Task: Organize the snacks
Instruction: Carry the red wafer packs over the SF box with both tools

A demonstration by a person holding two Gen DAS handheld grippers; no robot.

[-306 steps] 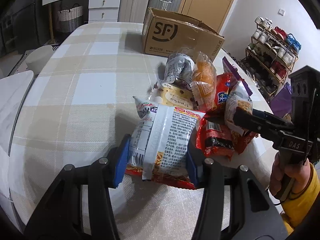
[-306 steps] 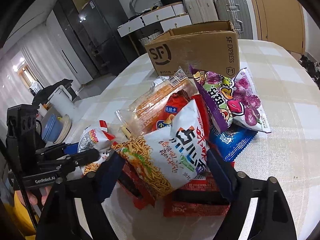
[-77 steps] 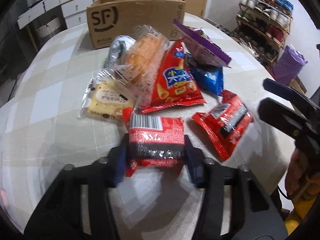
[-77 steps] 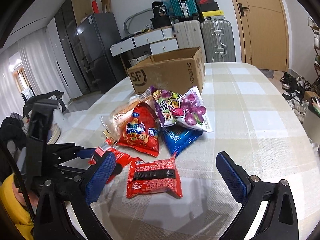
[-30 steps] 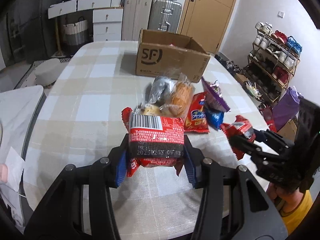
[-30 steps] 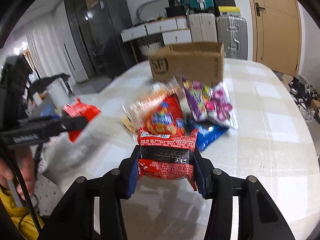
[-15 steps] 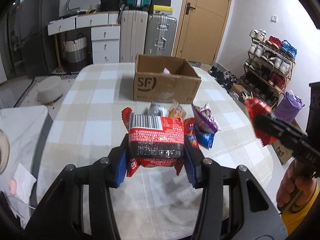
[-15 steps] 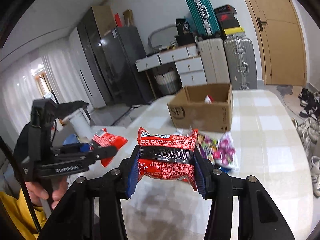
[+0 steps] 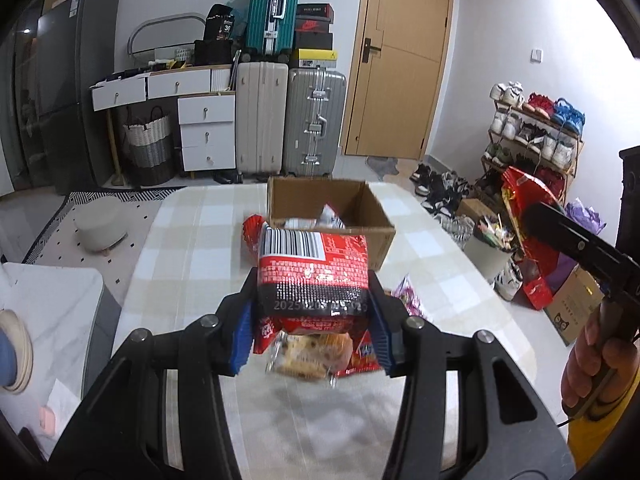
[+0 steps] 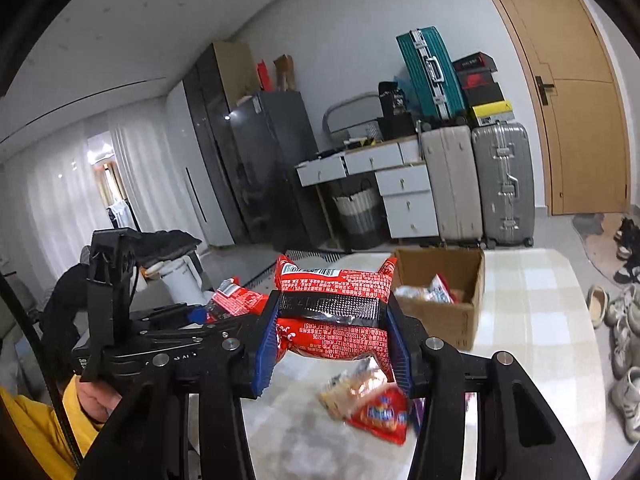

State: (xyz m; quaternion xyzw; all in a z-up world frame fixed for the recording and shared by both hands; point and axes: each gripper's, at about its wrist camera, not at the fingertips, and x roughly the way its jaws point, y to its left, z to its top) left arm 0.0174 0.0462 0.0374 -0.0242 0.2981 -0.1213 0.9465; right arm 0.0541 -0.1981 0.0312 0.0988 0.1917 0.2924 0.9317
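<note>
Snack packs fill both tools, each lifted above the desk [image 9: 192, 248]. Left tool [image 9: 312, 336] is clamped on a red pack [image 9: 312, 272] with a barcode at its top and a black band across the middle; its blue pads [image 9: 242, 338] press both sides. Right tool [image 10: 332, 340] grips a second red pack [image 10: 334, 312] the same way, held level. Beyond them an open box [image 9: 328, 216] sits on the checked desk, with a few packs already inside. Loose snacks [image 10: 372, 404] lie on the desk below the tools, near the box, blurred. In the left view, the right tool shows at the right edge with its pack [image 9: 528, 224].
</note>
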